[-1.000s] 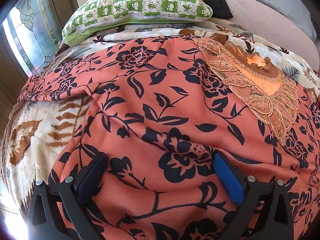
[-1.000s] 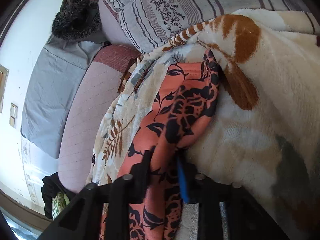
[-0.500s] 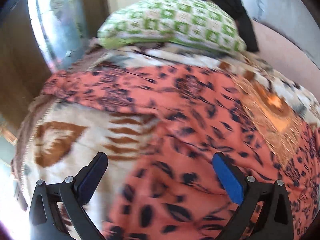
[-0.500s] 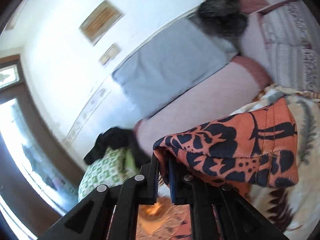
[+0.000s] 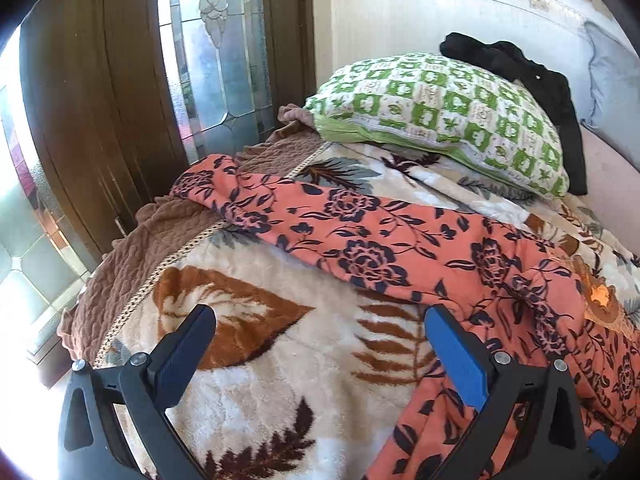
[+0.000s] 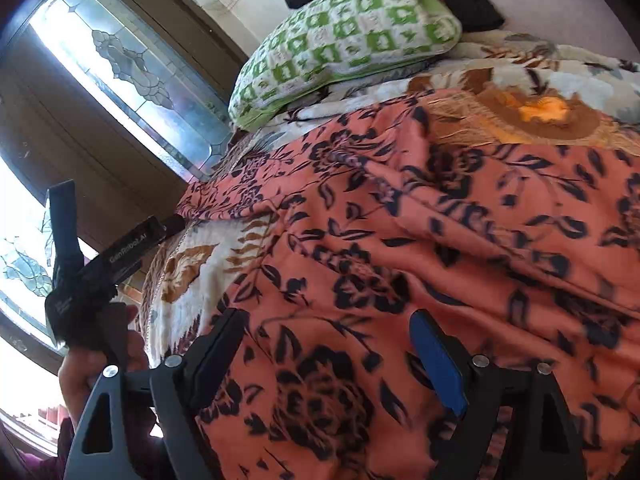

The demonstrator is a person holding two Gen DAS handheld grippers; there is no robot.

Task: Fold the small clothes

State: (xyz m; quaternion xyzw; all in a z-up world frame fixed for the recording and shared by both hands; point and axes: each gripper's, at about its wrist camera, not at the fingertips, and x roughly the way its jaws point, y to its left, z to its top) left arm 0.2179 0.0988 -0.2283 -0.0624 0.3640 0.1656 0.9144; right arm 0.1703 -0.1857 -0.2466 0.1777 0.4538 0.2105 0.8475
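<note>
Orange floral cloth garment (image 5: 360, 236) lay spread on fluffy cream leaf-print blanket (image 5: 256, 364). One sleeve reached toward wooden door with glass panes (image 5: 120, 92) at left. Green-and-white checked pillow (image 5: 444, 112) sat behind garment, on blanket. Black cloth bundle (image 5: 520, 68) lay behind pillow. Brown quilted cover (image 5: 160, 236) lay under blanket, at left edge.

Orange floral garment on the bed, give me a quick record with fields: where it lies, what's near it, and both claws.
garment: orange floral garment spread on the leaf-print blanket
sleeve: stretched toward the window side
nearby: green checked pillow beyond it
left claw: open, nothing between the jaws
right claw: jaws just opened, over the garment, gripping nothing
</note>
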